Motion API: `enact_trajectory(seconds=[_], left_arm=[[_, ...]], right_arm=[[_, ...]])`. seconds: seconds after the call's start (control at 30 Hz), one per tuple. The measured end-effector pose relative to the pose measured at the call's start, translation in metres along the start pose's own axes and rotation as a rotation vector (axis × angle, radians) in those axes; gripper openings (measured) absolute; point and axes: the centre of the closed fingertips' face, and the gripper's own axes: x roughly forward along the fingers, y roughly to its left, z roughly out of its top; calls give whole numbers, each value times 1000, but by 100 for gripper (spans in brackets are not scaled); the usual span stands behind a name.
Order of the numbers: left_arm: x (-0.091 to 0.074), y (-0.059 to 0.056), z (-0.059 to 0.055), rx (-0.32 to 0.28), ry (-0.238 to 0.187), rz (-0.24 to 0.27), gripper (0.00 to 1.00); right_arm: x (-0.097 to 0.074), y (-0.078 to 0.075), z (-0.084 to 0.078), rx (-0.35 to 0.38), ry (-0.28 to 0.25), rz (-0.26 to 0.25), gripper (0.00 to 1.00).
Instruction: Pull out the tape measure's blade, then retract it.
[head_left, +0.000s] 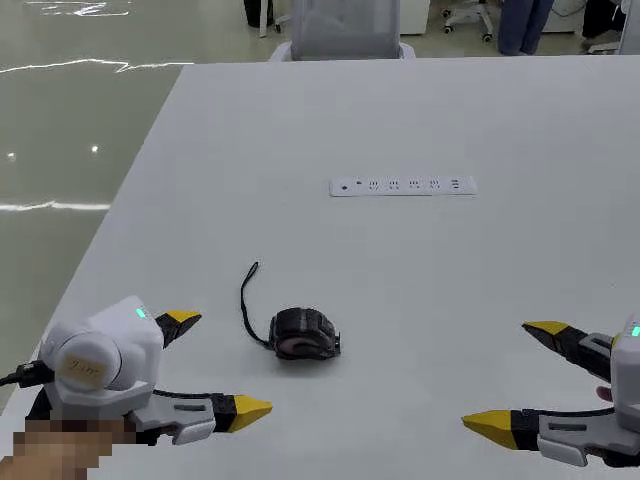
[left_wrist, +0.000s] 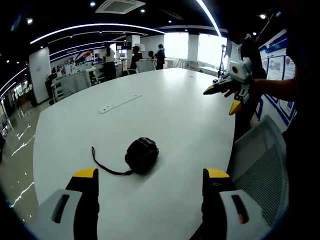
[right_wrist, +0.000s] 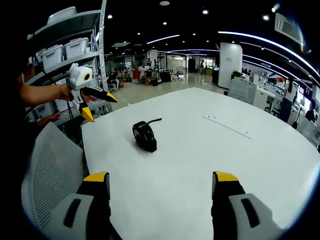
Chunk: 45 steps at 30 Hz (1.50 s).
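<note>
A black tape measure (head_left: 304, 334) lies on the white table (head_left: 400, 120) with its black wrist strap (head_left: 246, 300) curling away to the left; its blade is not out. My left gripper (head_left: 212, 365) hovers open at the near left, a little short of the tape measure (left_wrist: 141, 154). My right gripper (head_left: 520, 378) is open at the near right, well apart from the tape measure (right_wrist: 144, 135). Each gripper view shows the other gripper (left_wrist: 225, 98) (right_wrist: 96, 104) held open in a hand across the table. Nothing is between either pair of jaws.
A white power strip (head_left: 403, 186) lies flat beyond the tape measure. A grey mesh chair (head_left: 345, 30) stands at the table's far edge. Another mesh chair (left_wrist: 260, 165) is near the front edge. Shelving with bins (right_wrist: 65, 50) stands behind the left side.
</note>
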Motion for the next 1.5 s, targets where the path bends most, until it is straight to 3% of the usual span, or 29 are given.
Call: enact_trajectory(seconds=[0.37, 0.93, 1.13, 1.5], left_arm=[[14, 5, 2, 89, 42, -45, 73], [39, 10, -3, 216, 118, -109, 61], [51, 15, -1, 210, 120, -107, 58], [76, 18, -7, 249, 165, -132, 55]], right_arm=[[15, -1, 5, -100, 3, 77, 75], [38, -5, 2, -187, 34, 157, 64], [49, -8, -1, -221, 47, 186, 61], [73, -10, -1, -269, 55, 243, 56]])
